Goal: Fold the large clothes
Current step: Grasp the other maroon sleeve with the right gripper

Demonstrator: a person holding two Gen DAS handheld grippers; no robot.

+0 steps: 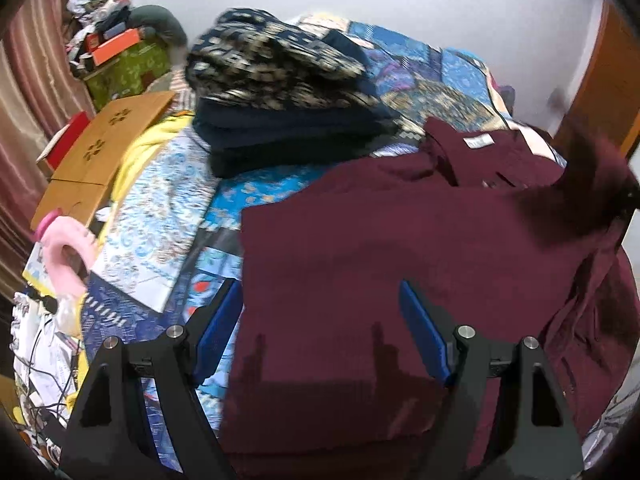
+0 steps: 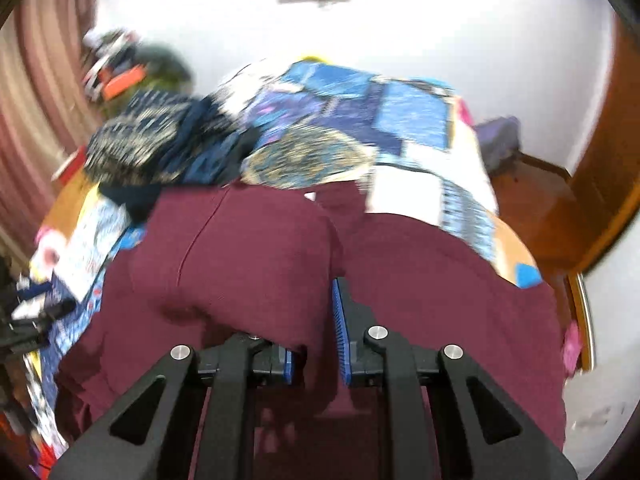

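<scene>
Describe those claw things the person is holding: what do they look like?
Both the left gripper and right gripper look alike: matte black angular frames with triangular cut-outs, round silver pins at the joints, and flat blue ribbed pads lining the jaws. No cables, markings or sleeves show.

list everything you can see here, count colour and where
maroon garment: 1, dark red, spread on the bed nearest the cameras, white neck label at its far end
stack of folded clothes: 1 pile, navy with a beige-patterned piece on top, behind the garment
bedspread: 1, blue patchwork, covering the bed
cardboard sheet: 1, brown, left edge of the bed
pink ring-shaped item: 1, pink, near left, kind unclear
orange box: 1, far left, on a green-covered pile
curtain: 1, striped reddish, left wall
left gripper: open above the garment
right gripper: shut on a fold of the garment
</scene>
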